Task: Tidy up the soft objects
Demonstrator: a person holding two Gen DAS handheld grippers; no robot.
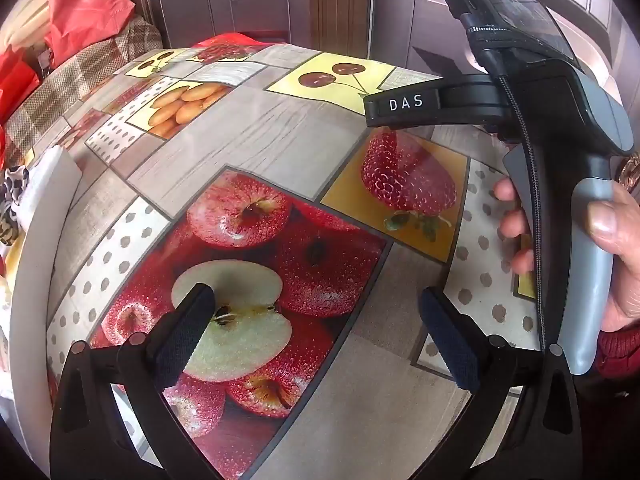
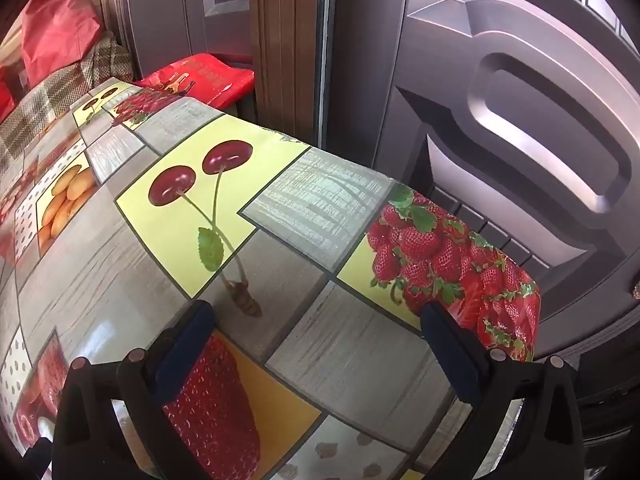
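My left gripper [image 1: 316, 312] is open and empty, low over the fruit-print tablecloth [image 1: 280, 128]. At the far left edge of the left wrist view a white container rim [image 1: 36, 248] shows, with a black-and-white patterned soft cloth [image 1: 14, 188] behind it. My right gripper [image 2: 316, 320] is open and empty over the tablecloth [image 2: 344, 344] near the table's far right corner. The right gripper's body [image 1: 560, 128] also shows in the left wrist view, held by a hand [image 1: 616, 248], with its finger marked DAS [image 1: 404, 104] pointing left.
A red bag [image 1: 84, 12] lies on a plaid sofa [image 1: 80, 72] at the back left. A red printed bag [image 2: 200, 76] sits past the table's far edge. Grey panelled doors [image 2: 520, 120] stand close behind the table.
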